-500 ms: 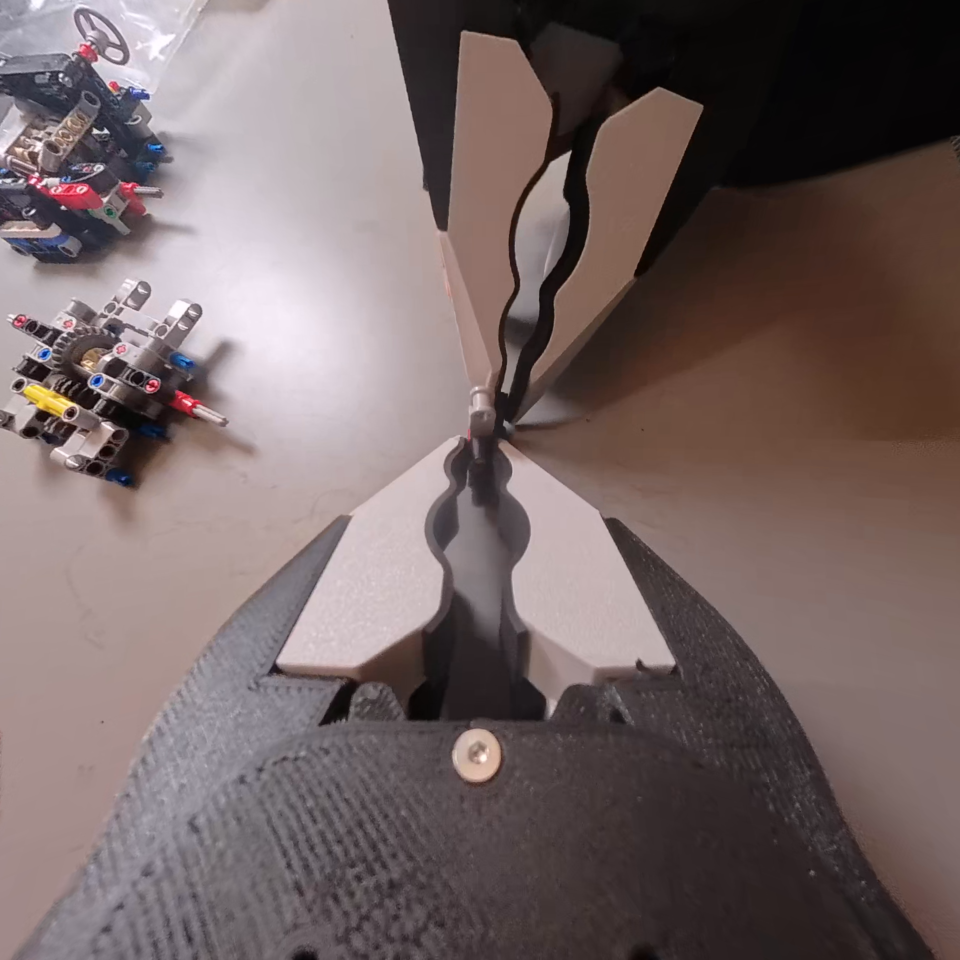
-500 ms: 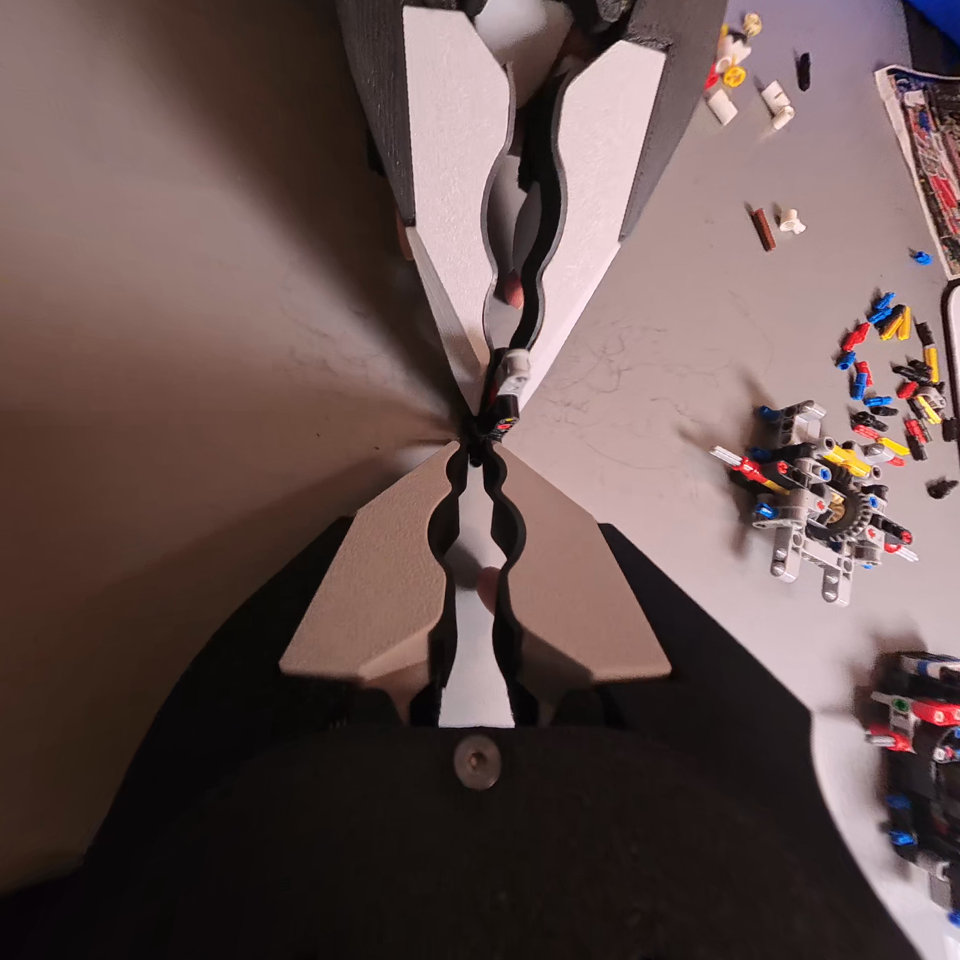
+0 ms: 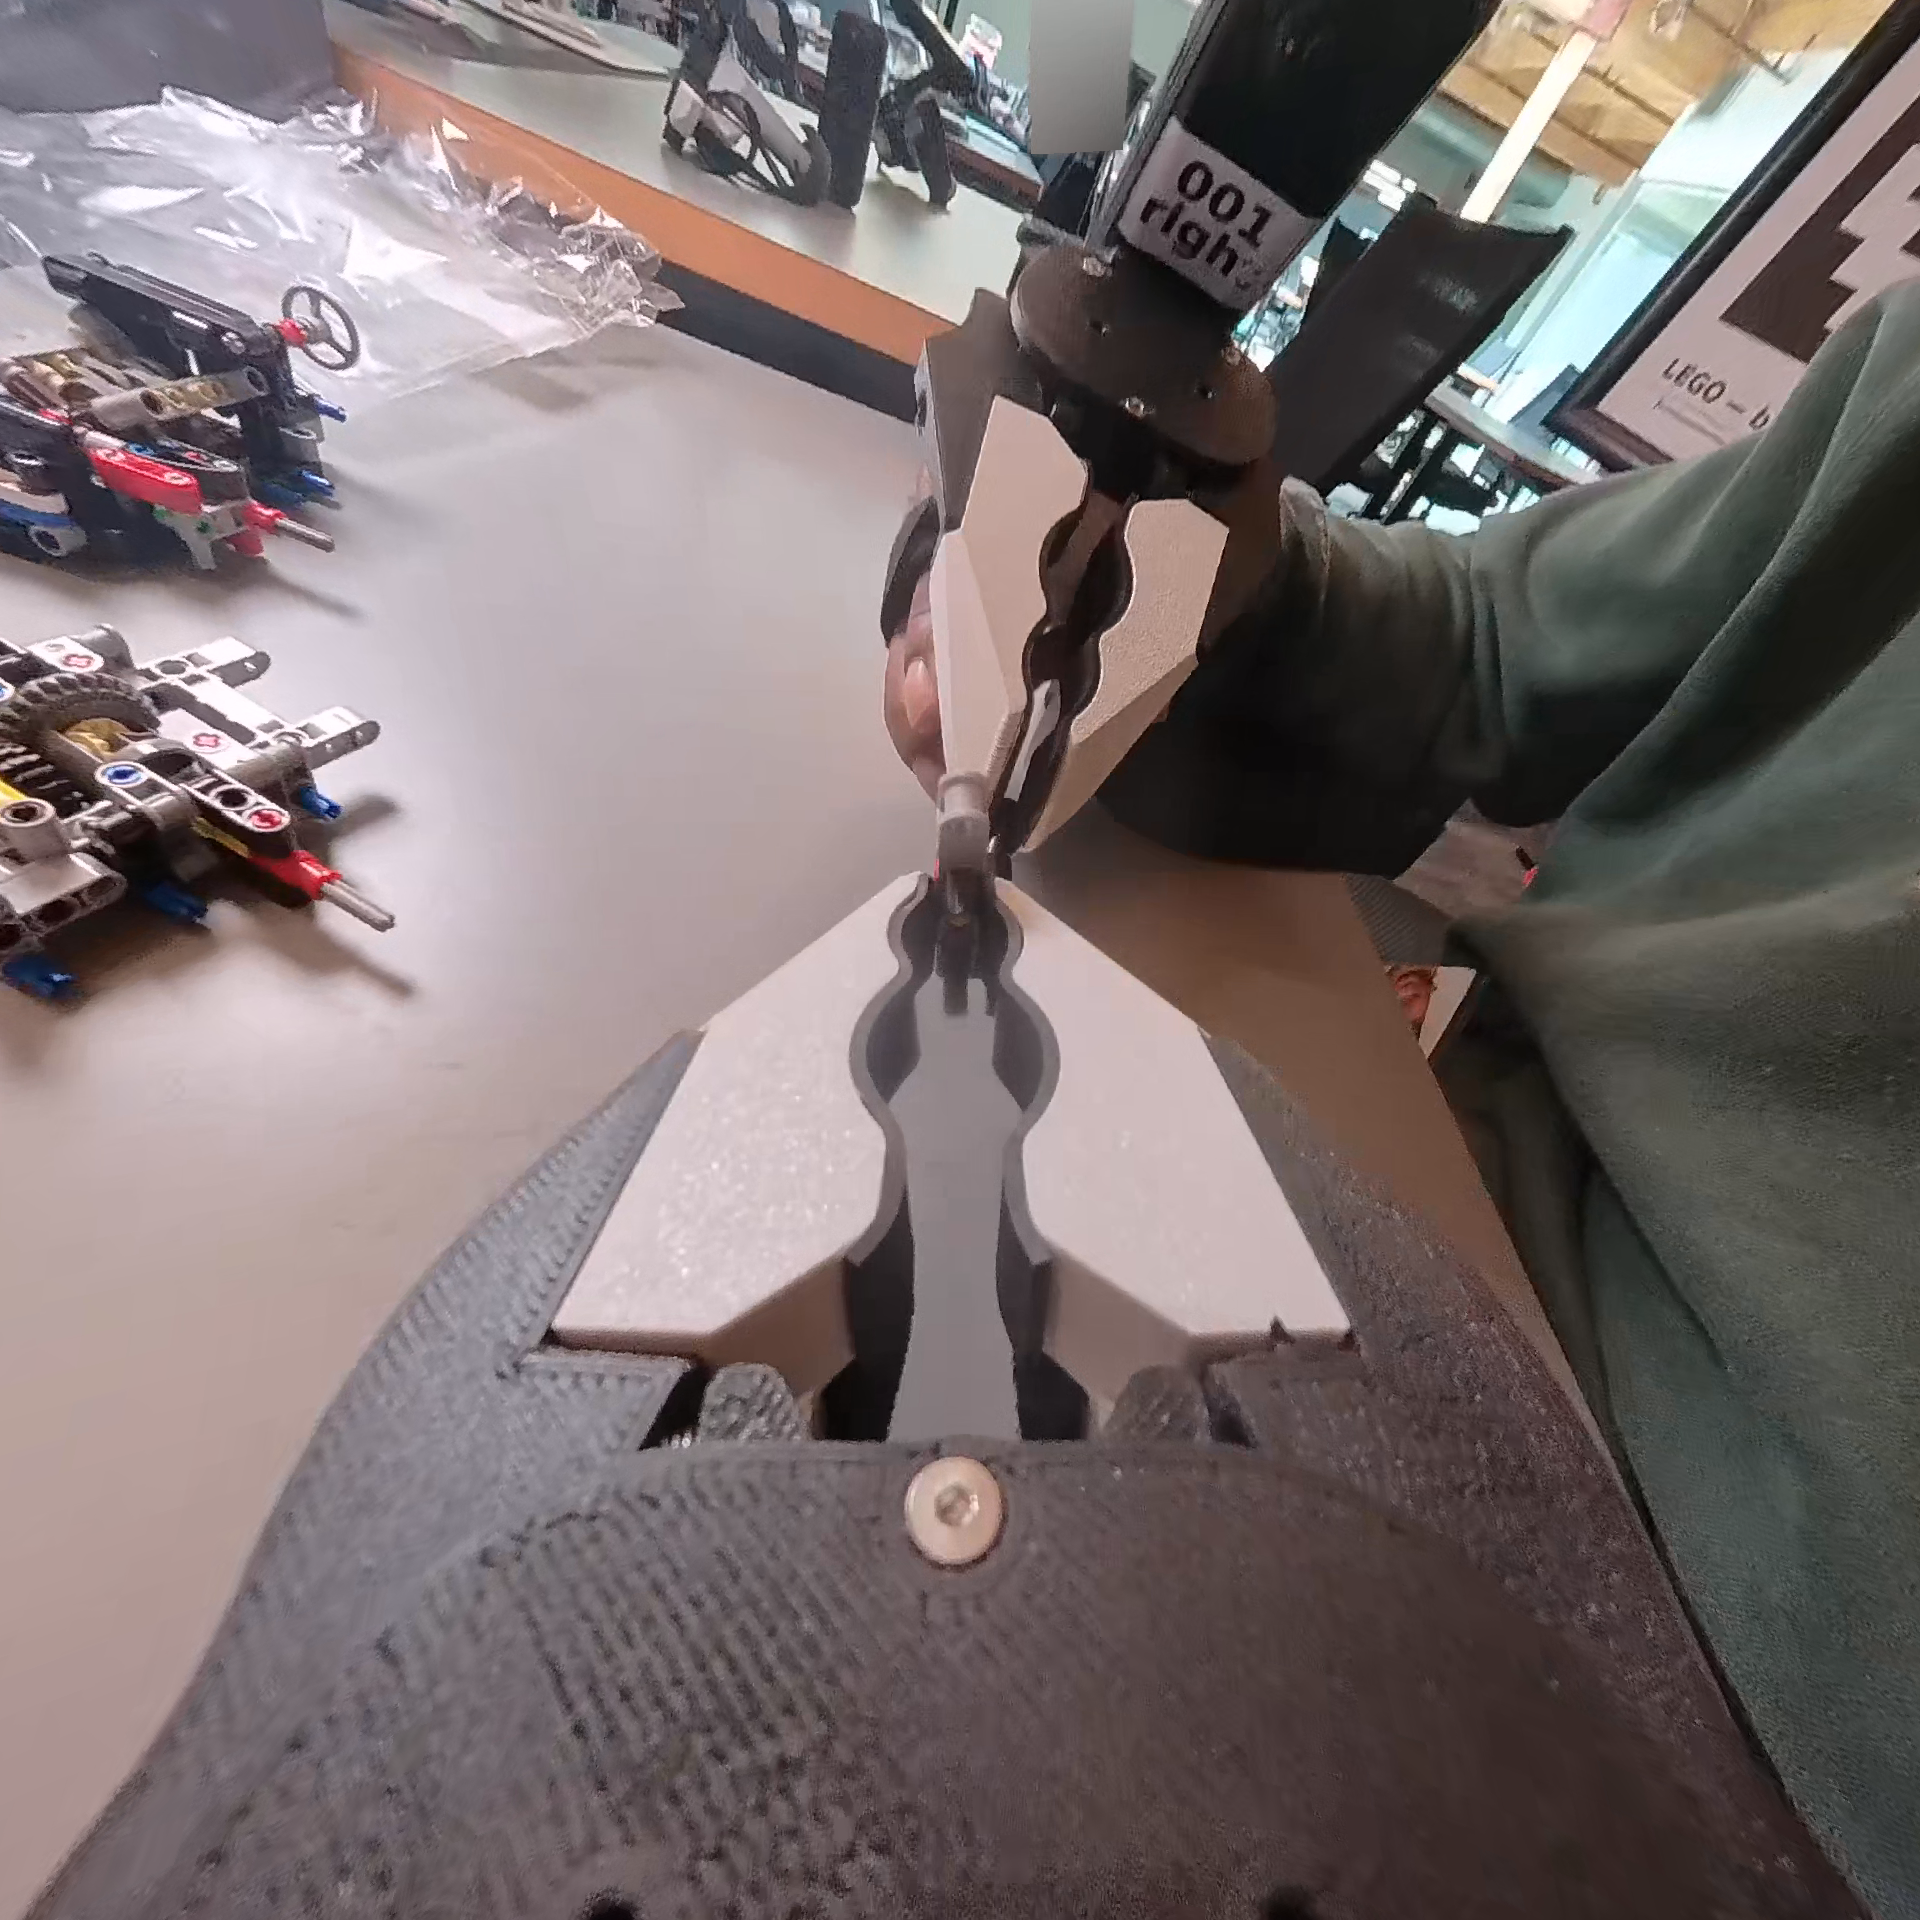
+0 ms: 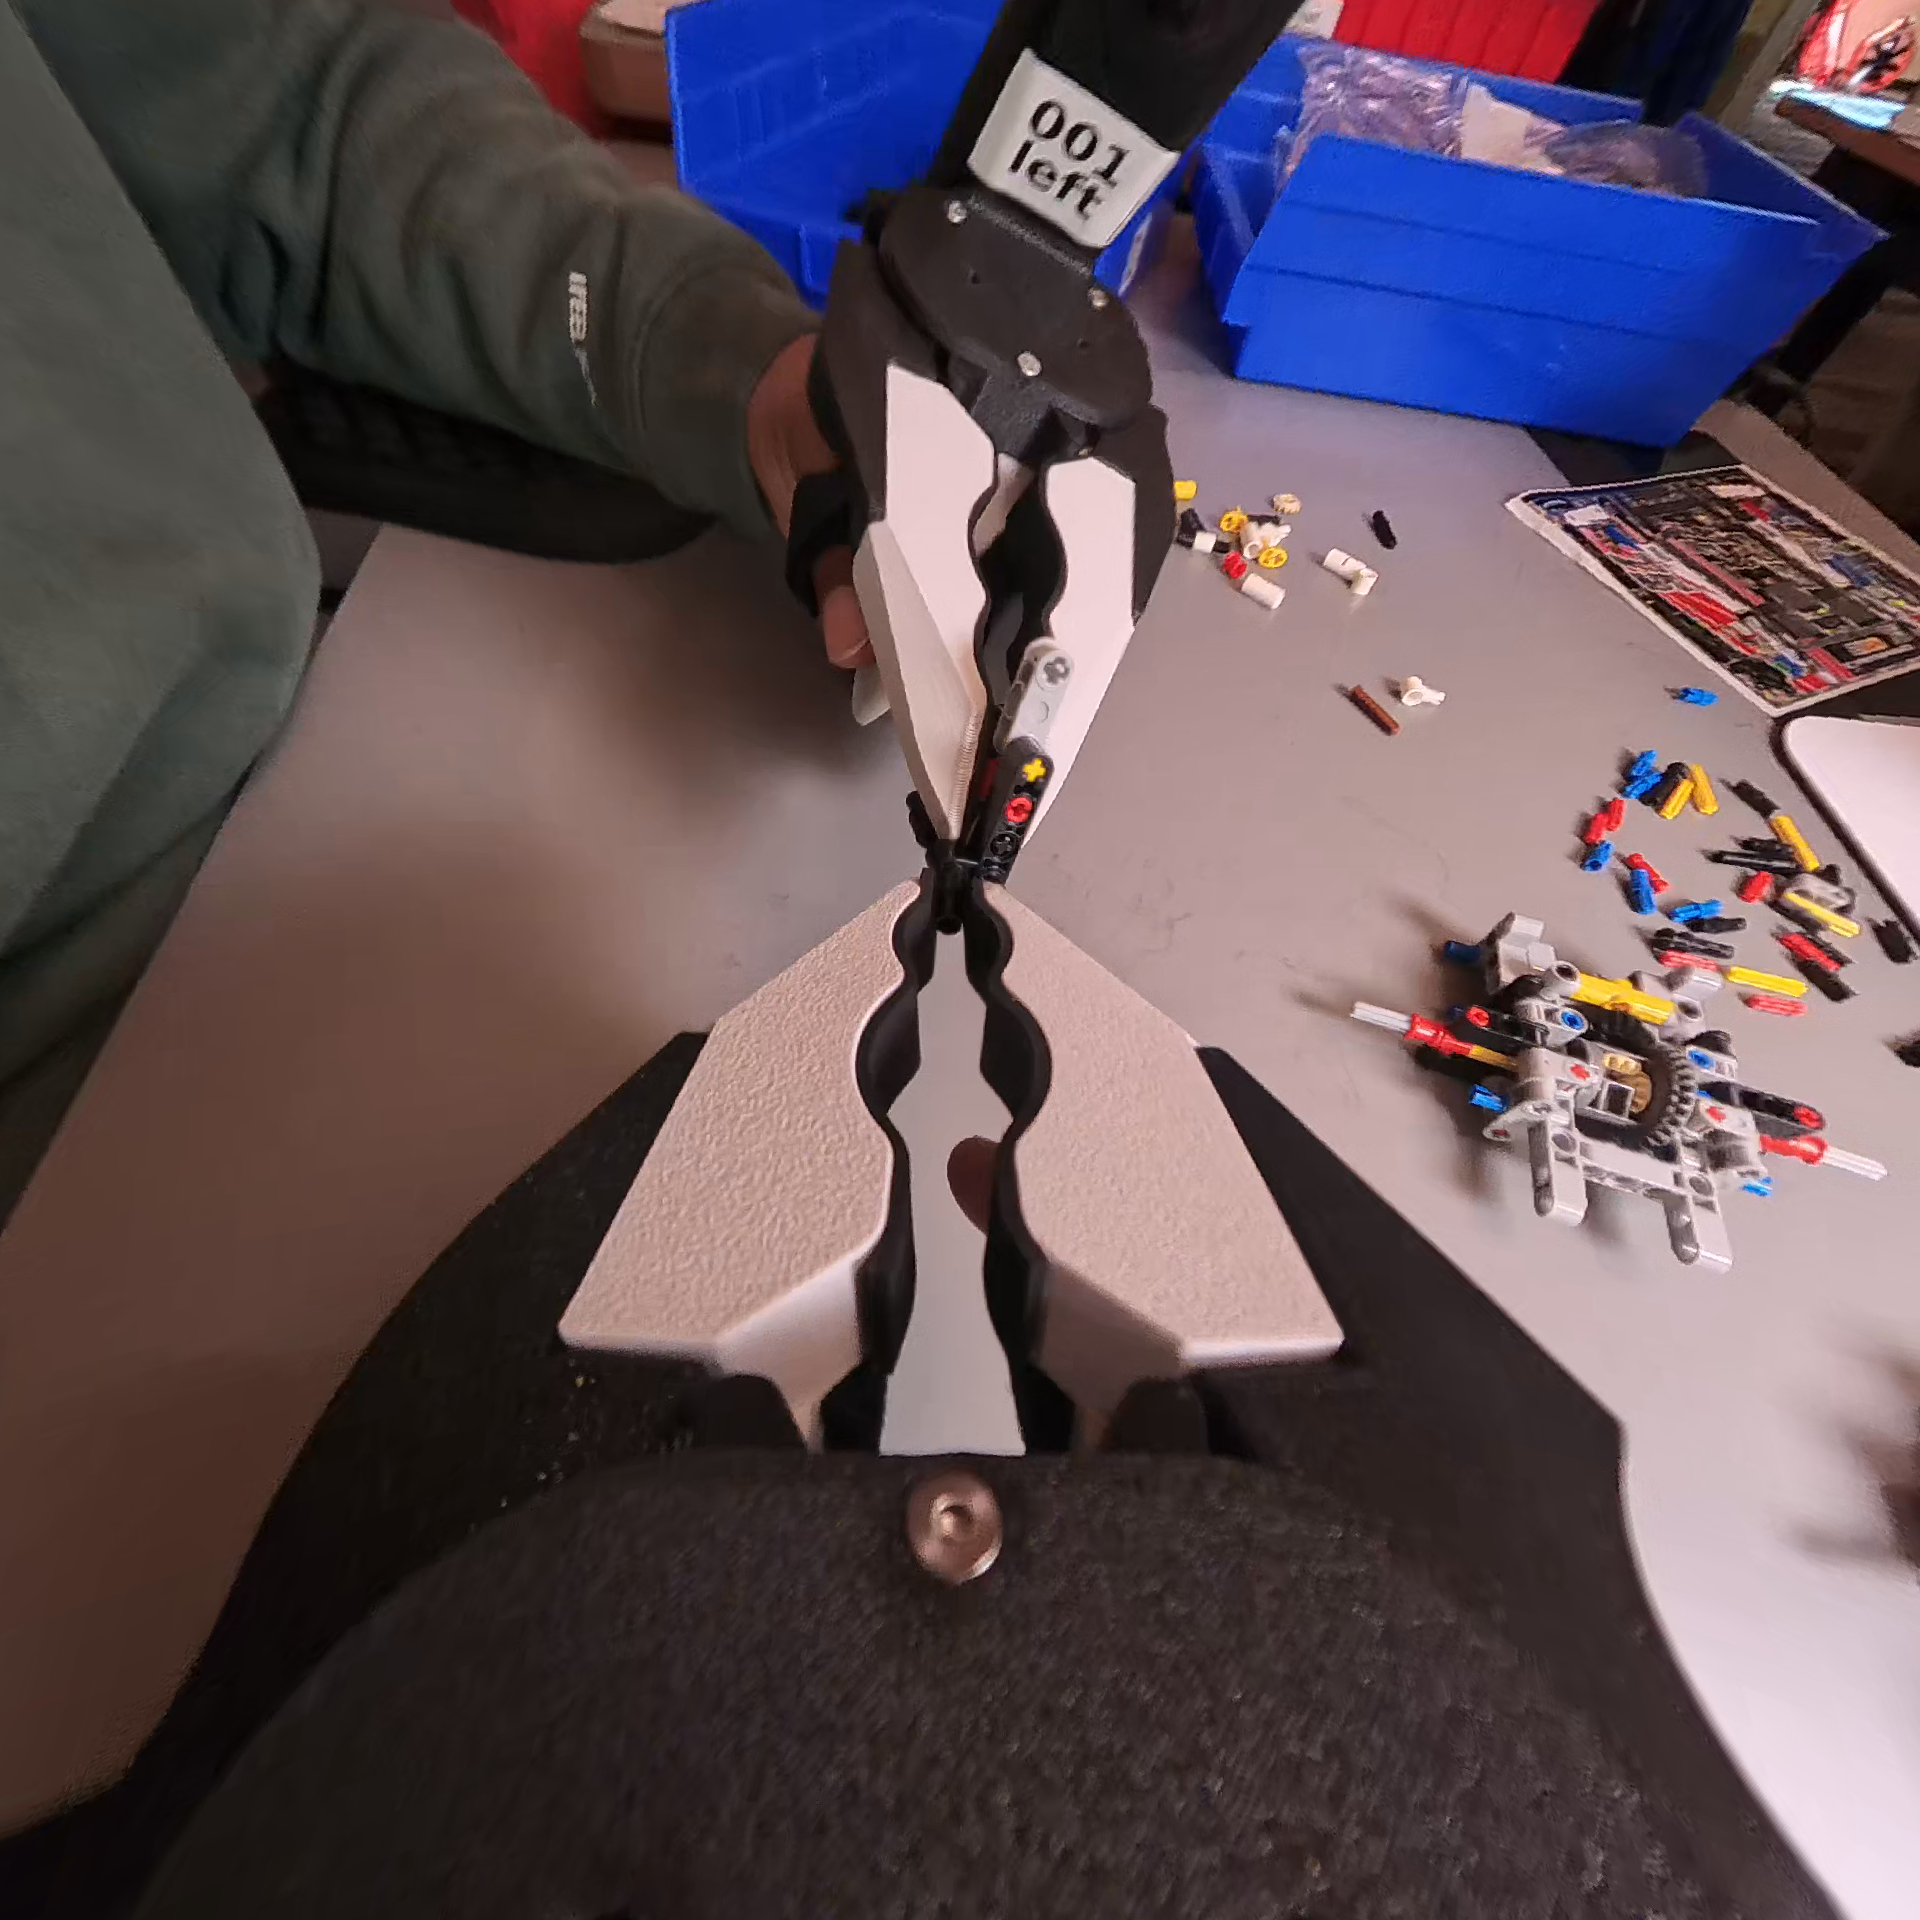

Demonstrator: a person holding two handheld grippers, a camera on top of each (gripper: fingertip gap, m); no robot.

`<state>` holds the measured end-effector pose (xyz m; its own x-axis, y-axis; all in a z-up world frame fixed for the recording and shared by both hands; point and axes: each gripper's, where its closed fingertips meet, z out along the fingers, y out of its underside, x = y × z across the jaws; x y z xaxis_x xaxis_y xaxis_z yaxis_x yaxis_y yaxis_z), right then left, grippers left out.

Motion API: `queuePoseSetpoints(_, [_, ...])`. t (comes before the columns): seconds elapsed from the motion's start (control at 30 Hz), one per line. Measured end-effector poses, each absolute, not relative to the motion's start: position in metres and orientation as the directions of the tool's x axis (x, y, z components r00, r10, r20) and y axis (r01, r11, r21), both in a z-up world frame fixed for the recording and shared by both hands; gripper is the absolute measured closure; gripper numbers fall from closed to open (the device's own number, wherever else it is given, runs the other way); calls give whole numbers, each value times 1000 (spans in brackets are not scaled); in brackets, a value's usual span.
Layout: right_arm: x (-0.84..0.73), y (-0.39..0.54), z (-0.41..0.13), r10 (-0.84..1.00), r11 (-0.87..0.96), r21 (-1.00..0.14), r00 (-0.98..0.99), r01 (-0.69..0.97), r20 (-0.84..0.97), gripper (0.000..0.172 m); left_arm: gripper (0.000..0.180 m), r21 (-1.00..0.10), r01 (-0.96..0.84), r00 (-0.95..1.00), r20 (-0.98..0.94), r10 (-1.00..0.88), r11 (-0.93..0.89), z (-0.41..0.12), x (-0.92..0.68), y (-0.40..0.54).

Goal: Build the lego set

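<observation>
Left gripper, nearest in its own view, reaches toward 12 o'clock, its pale fingers pinching a small black-and-grey brick-toy link assembly raised above the grey table. Tip to tip with it, the right gripper comes in from the opposite side, tilted down, and is pressed onto a thin black pin at that assembly's end. From the right wrist view the assembly shows as a black beam with red and yellow pins and a light grey link on top, lying between the left gripper's fingers.

Behind each gripper a hand wraps the black handle; green sleeves run off at 3 o'clock in the left view and at 10 o'clock in the right view. Each handle carries a white label with printed characters.

On the table, a grey gear assembly sits at 3 o'clock in the right view, loose coloured pins beyond it. Farther off lie a printed instruction booklet at 2 o'clock and blue bins at 1 o'clock. A second dark brick-toy build sits at 10 o'clock in the left view, clear plastic wrap behind it.
</observation>
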<state>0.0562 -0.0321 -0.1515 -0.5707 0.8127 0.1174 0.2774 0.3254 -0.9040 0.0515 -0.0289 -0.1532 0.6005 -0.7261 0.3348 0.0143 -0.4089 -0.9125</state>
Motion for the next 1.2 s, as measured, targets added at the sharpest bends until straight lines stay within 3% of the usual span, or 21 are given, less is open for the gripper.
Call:
queuePoseSetpoints(0.43, [68, -55, -153, 691, 529, -829, -660, 181, 296, 169, 175, -776, 102, 398, 606, -689, -623, -158, 67, -47])
queuePoseSetpoints(0.8, [76, -63, -96, 708, 211, -977, -692, 17, 141, 168, 175, -621, 363, 31, 753, -657, -695, -106, 75, -57])
queuePoseSetpoints(1.2, [76, -68, -89, 693, 189, -982, -710, 14, 123, 169, 175, -501, 427, -111, 797, -594, -753, -99, 78, -58])
